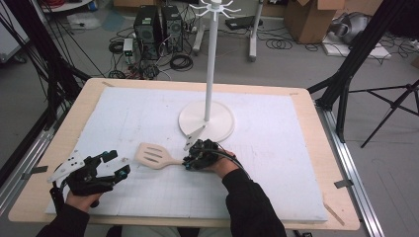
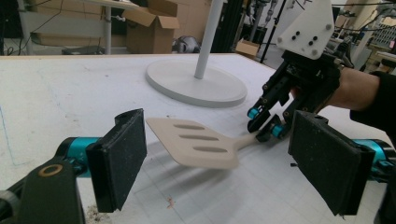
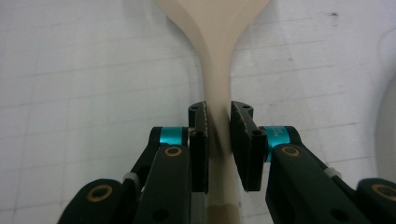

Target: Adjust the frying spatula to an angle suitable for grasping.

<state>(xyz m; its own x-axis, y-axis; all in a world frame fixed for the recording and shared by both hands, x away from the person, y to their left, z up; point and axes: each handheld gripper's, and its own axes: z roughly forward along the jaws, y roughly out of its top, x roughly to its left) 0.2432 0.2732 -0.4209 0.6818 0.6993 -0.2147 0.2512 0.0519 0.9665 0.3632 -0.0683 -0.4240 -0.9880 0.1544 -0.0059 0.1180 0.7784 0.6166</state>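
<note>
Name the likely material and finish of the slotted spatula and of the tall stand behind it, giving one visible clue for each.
Slotted spatula: probably plastic or nylon; cream, matte, with smooth moulded edges and no wood grain. It is clamped by the right tongs.

Stand: a white pole on a round base, evenly coated and smooth; painted metal or plastic, the pictures cannot settle which.

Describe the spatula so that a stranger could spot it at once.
On the white mat, find the tall white stand with its round base. Just in front of it lies the spatula, its handle clamped in the right tool. It is the sole cream, slotted utensil there.
</note>
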